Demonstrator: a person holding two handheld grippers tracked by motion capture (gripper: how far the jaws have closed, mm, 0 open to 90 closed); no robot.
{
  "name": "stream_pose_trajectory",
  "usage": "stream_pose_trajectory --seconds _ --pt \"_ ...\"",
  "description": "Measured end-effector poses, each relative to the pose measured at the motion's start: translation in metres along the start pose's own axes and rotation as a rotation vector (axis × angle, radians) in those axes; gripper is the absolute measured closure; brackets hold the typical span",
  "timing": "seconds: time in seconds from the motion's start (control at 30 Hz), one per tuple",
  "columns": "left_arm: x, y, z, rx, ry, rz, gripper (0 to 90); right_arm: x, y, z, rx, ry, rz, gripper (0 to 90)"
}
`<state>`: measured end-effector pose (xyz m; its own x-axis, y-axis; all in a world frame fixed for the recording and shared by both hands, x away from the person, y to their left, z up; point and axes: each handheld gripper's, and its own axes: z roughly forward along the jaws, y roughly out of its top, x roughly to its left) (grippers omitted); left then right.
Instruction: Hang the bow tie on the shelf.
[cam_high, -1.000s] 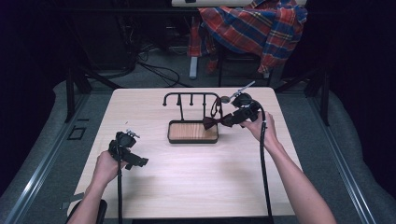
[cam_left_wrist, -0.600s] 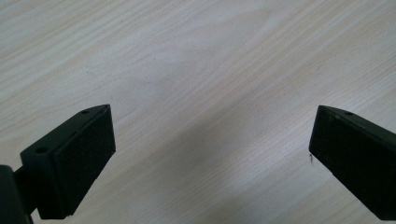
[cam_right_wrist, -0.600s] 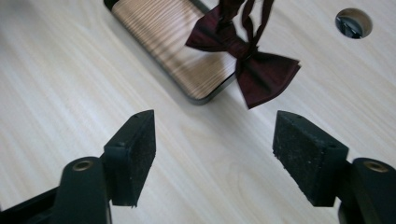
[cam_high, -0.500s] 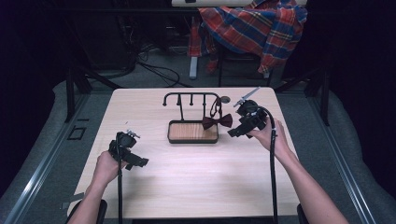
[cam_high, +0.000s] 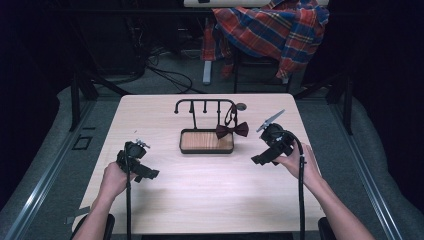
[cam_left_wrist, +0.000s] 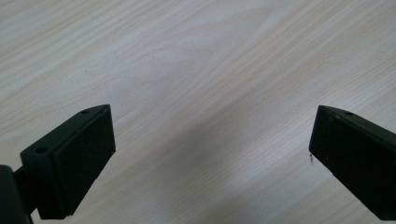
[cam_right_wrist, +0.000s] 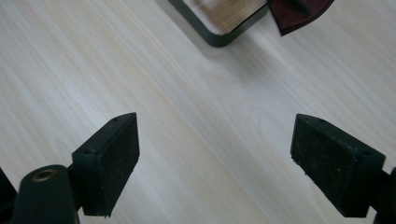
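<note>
Wooden table (cam_high: 210, 200), bow tie (cam_high: 232, 131) hanging on rack (cam_high: 206, 106), right gripper (cam_high: 261, 159) nearby, jaws just widened, empty, left gripper (cam_high: 147, 175) well apart, released.

The dark maroon fabric bow tie (cam_high: 232, 131) hung on a black metal hook stand (cam_high: 205, 106) whose tray base showed warm brown wood inside a black rim. The pale wood-grain tabletop (cam_high: 210, 185) was light beige with fine streaks. Both grippers were black. A red, blue and white plaid cloth (cam_high: 272, 27) lay behind.
</note>
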<state>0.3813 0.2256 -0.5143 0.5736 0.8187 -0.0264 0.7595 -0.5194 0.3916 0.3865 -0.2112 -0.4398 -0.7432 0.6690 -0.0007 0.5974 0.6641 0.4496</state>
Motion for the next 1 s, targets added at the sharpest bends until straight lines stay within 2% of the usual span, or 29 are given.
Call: stream_pose_trajectory --seconds 0.3,0.37,0.43,0.57,0.6,0.67,0.8,0.87,0.93,1.0 --pt "-0.001 0.0 0.001 0.005 -0.002 0.002 0.4 0.015 -0.024 0.008 0.047 0.003 -0.037 14.7" --pt "0.0 0.0 0.001 0.004 -0.001 0.0 0.3 0.018 -0.029 0.012 0.046 0.01 -0.03 14.7" --pt "0.0 0.0 0.001 0.004 -0.002 0.0 0.4 0.02 -0.033 0.015 0.076 0.014 -0.051 14.7" --pt "0.0 0.0 0.001 0.006 -0.005 0.002 0.3 0.024 -0.041 0.021 0.101 0.019 -0.057 14.5" --pt "0.0 0.0 0.001 0.001 -0.006 0.002 0.3 0.025 -0.043 0.023 0.09 0.023 -0.043 14.4" --pt "0.0 0.0 0.001 0.0 -0.009 0.001 0.1 0.026 -0.046 0.023 0.102 0.023 -0.055 14.4" --pt "0.0 0.0 0.001 0.001 -0.009 0.003 0.1 0.027 -0.051 0.026 0.125 0.052 -0.05 14.4" --pt "0.0 0.0 0.001 0.004 -0.01 0.005 0.1 0.031 -0.058 0.033 0.14 0.066 -0.045 14.2" --pt "0.0 0.0 0.001 0.006 -0.01 0.006 0.1 0.032 -0.059 0.035 0.18 0.057 -0.076 13.7" --pt "-0.001 0.0 0.001 0.004 -0.011 0.009 0.1 0.032 -0.061 0.036 0.184 0.064 -0.081 13.6"
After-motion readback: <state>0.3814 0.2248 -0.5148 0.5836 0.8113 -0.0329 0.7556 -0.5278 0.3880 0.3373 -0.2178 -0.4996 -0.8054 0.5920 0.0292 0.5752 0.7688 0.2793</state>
